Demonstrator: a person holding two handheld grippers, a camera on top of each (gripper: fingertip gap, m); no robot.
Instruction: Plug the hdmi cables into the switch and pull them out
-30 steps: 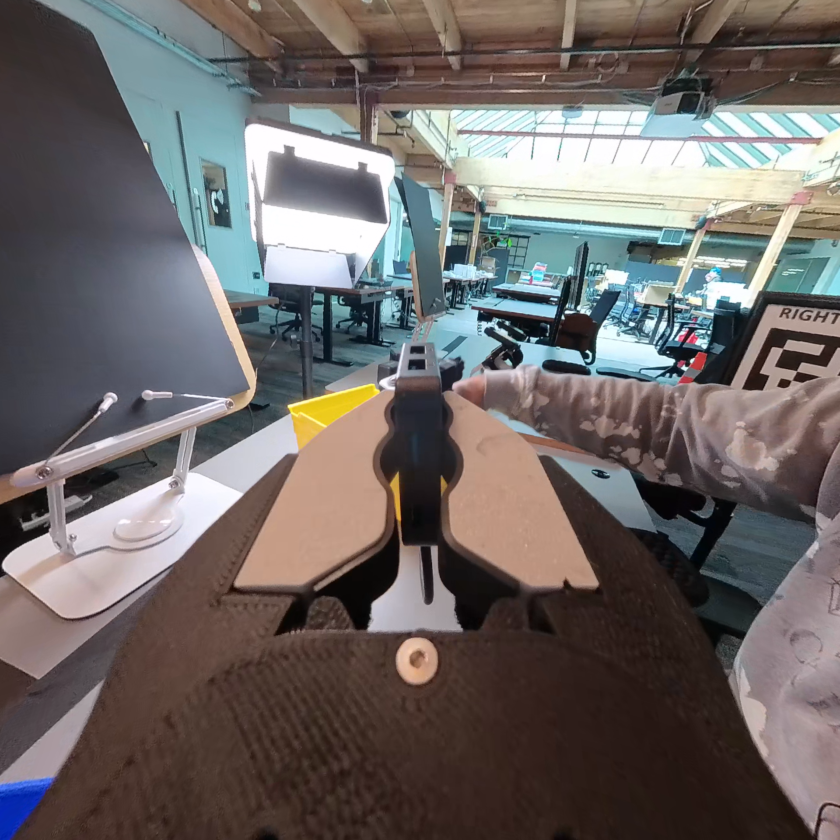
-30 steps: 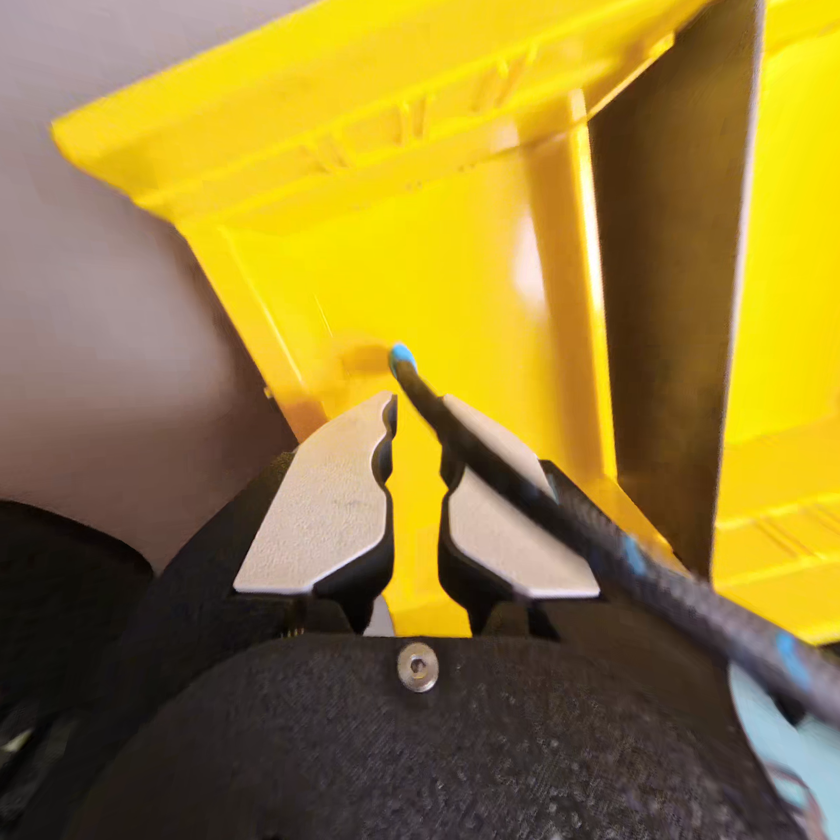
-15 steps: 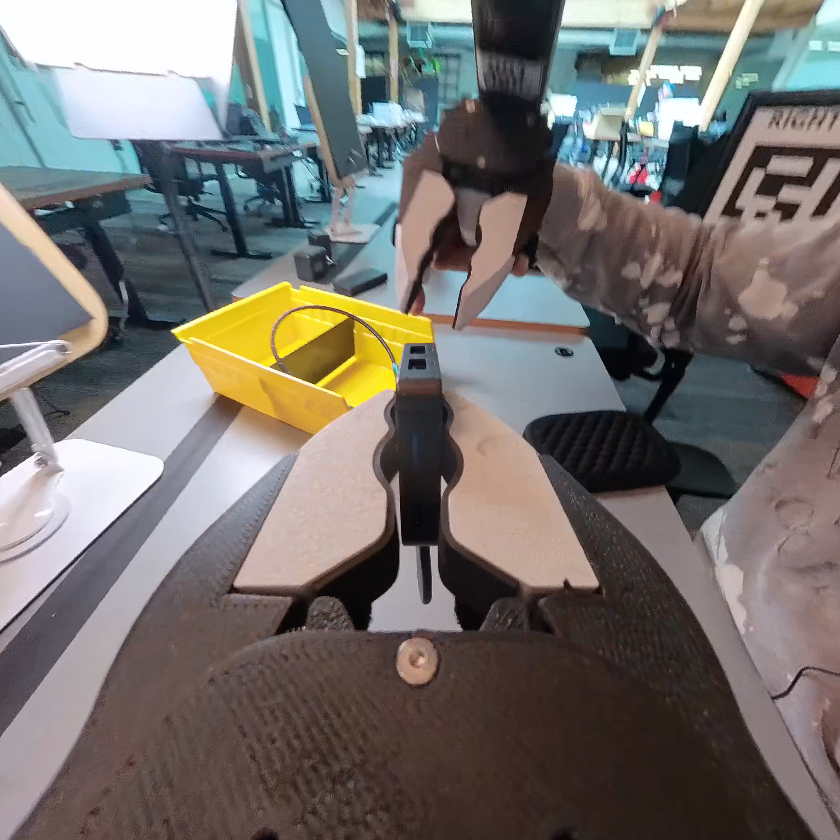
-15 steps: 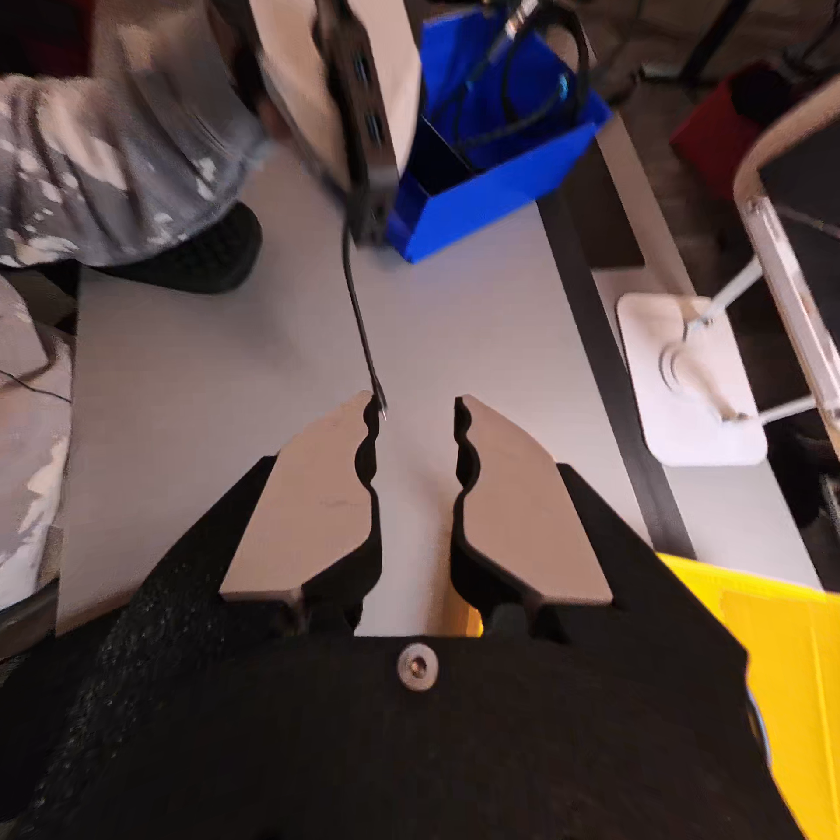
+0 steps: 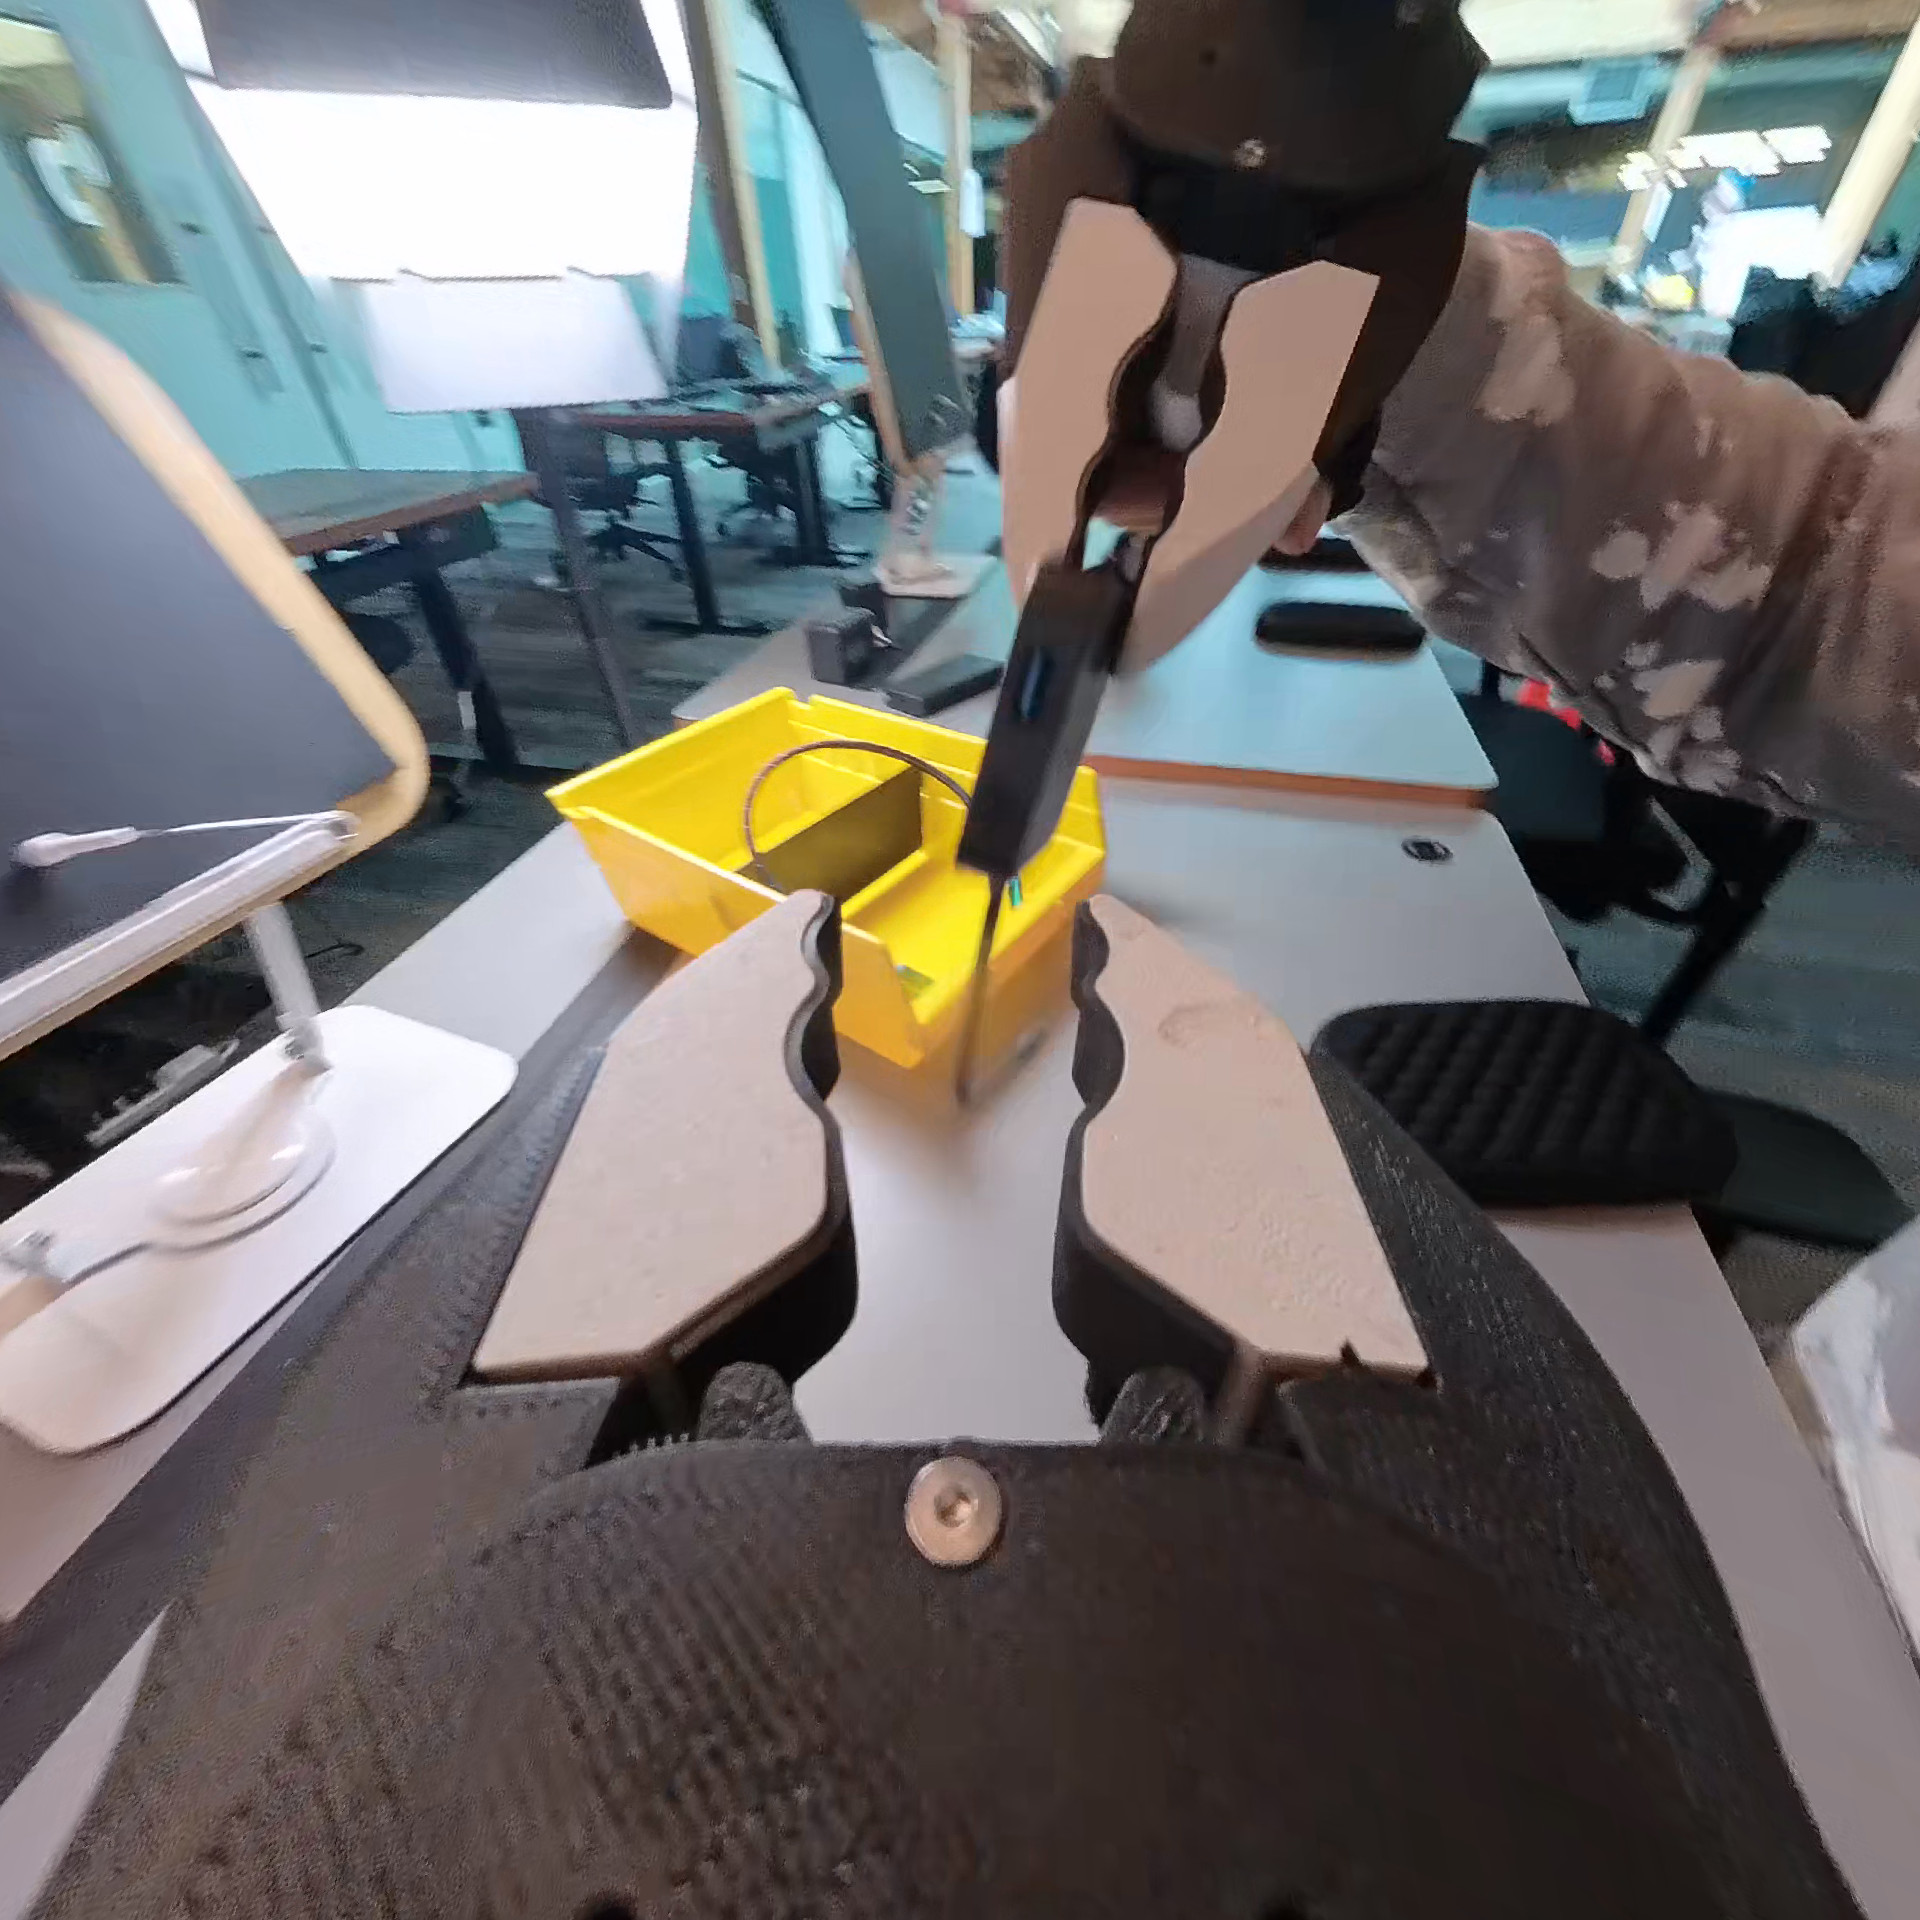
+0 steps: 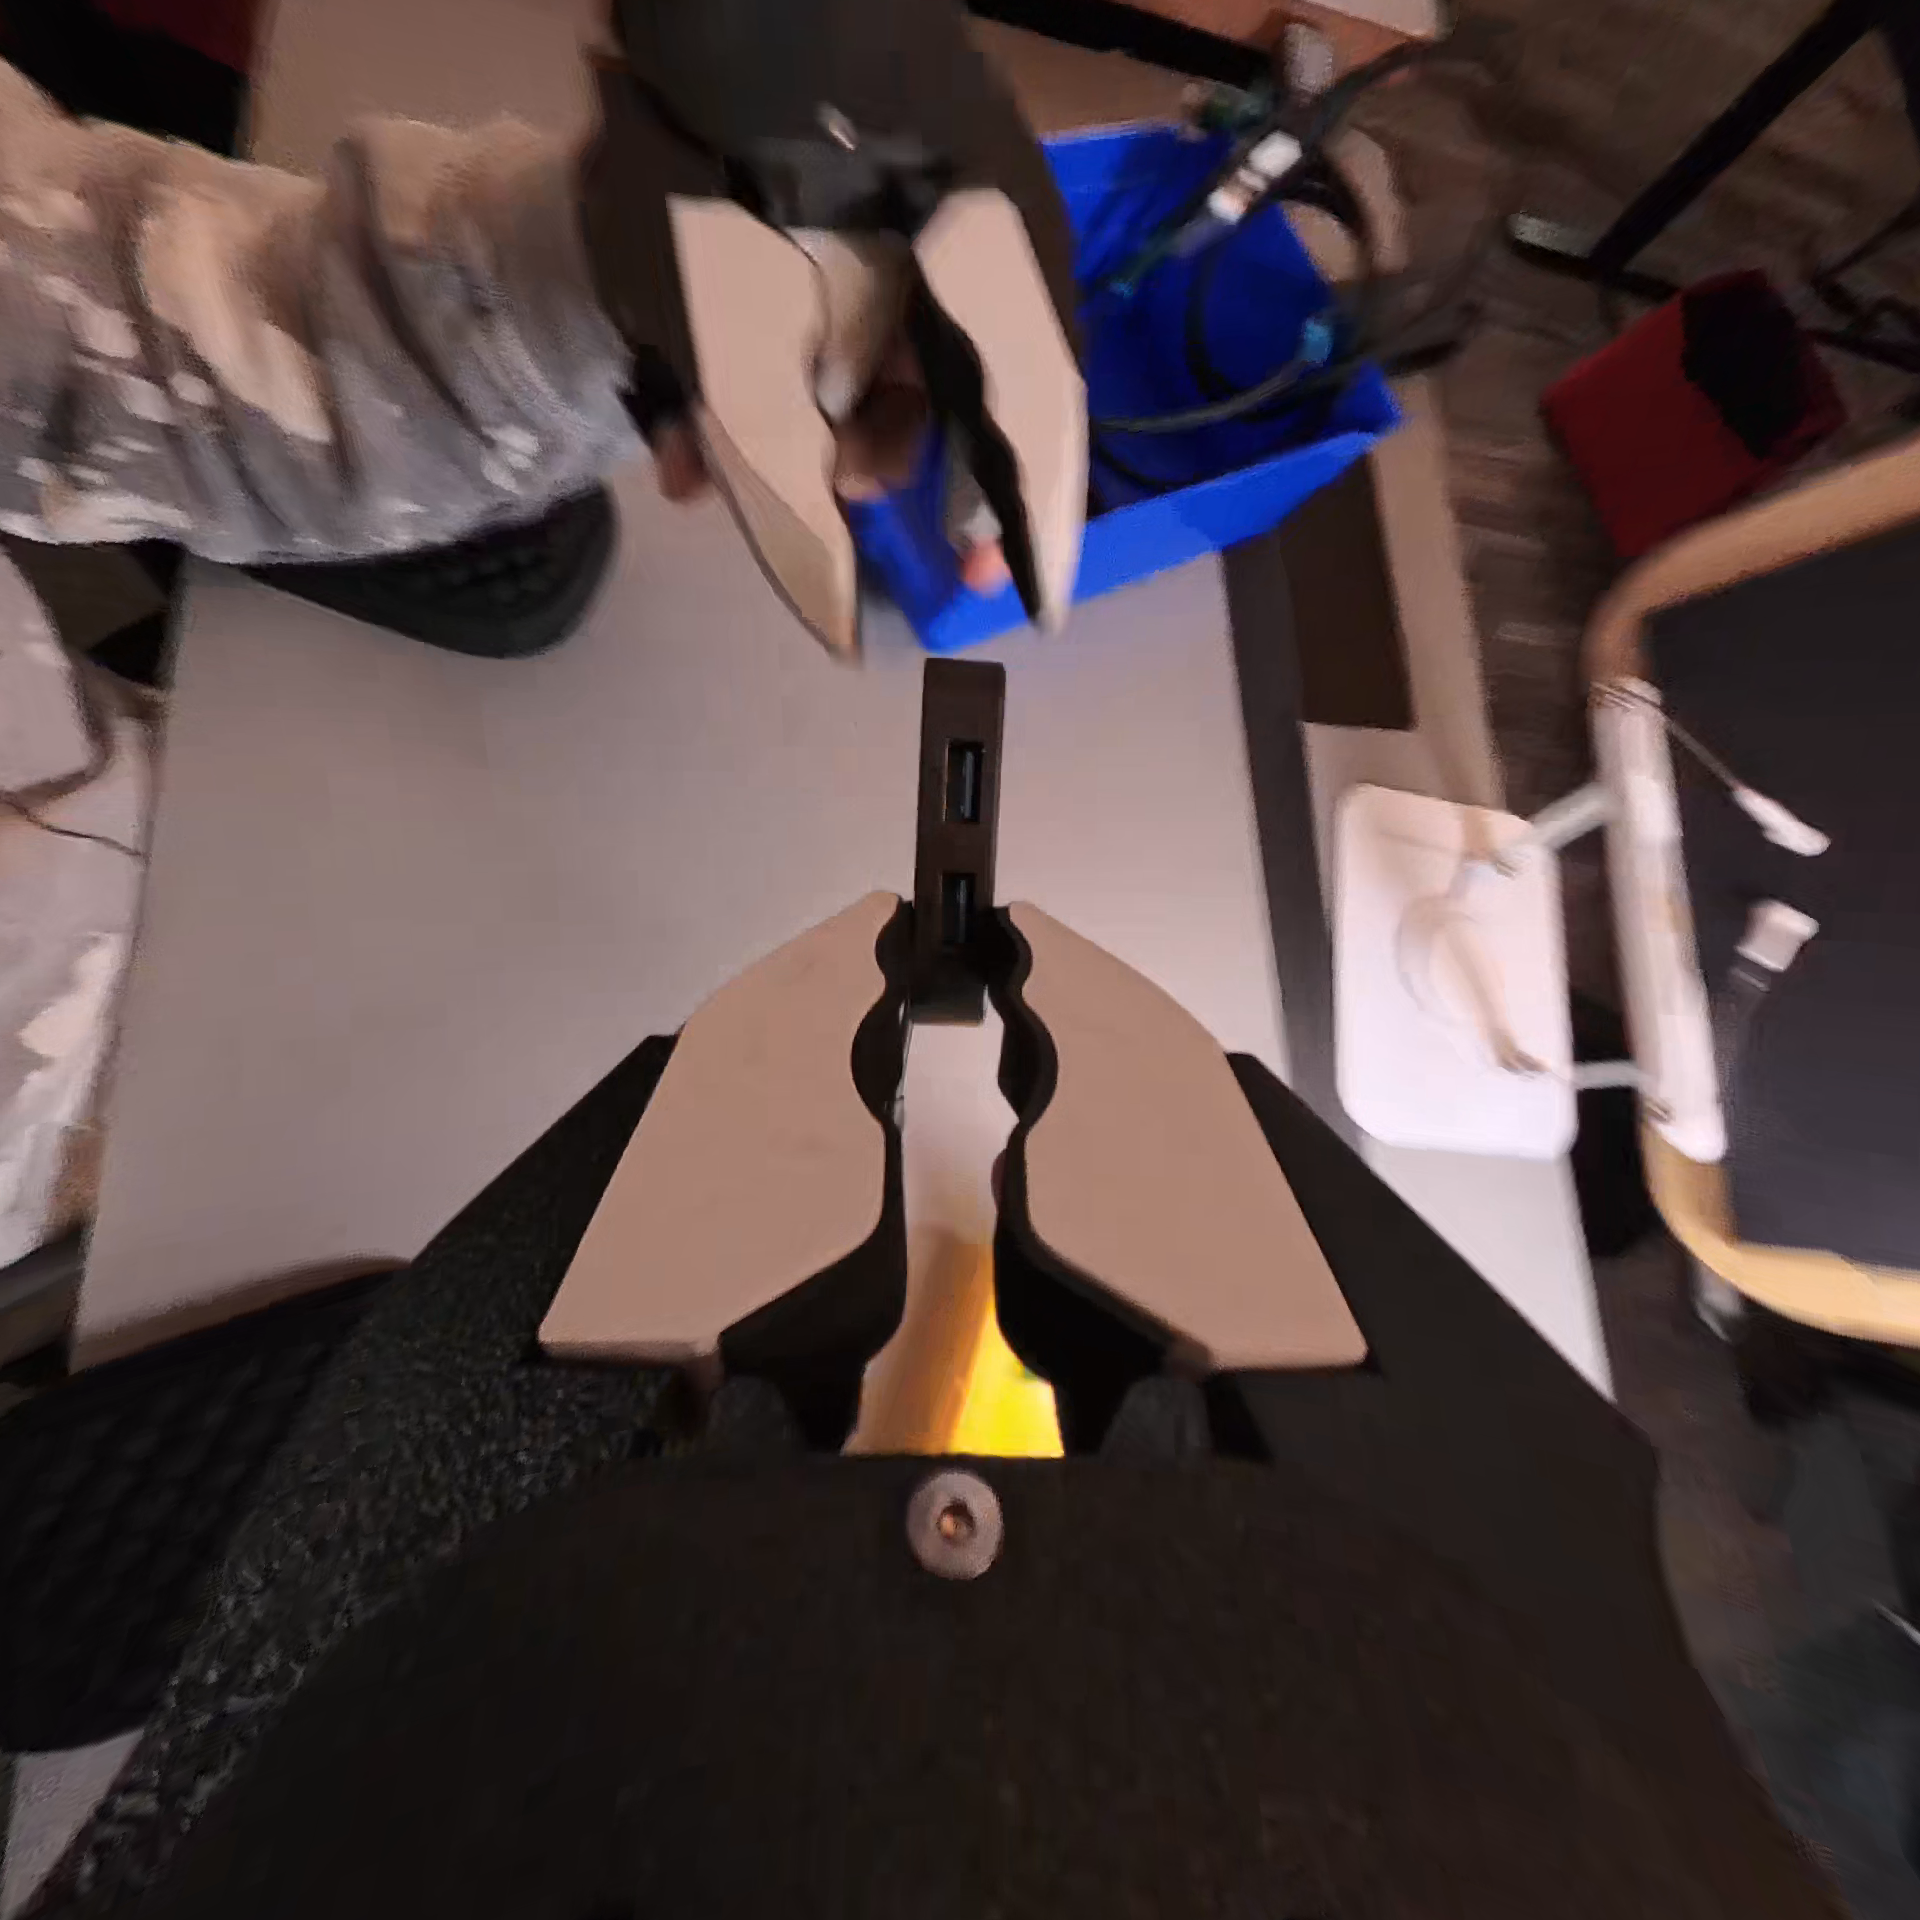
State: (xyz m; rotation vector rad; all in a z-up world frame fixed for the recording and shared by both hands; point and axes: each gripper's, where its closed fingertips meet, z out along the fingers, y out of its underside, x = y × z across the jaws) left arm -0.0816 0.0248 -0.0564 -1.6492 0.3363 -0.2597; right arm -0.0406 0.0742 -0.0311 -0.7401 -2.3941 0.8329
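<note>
Black switch [image 6: 958, 831] clamped in right tongs [image 6: 951, 914]; left tongs [image 5: 951, 997] apart, empty.
No cable plugged yet, apparently; plugging and pulling remain.

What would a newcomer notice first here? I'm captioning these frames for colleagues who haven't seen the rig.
The black switch, pinched at the tips of the right gripper above the grey table. Facing it, the left gripper hangs open. A yellow bin sits behind, a blue bin opposite.
</note>
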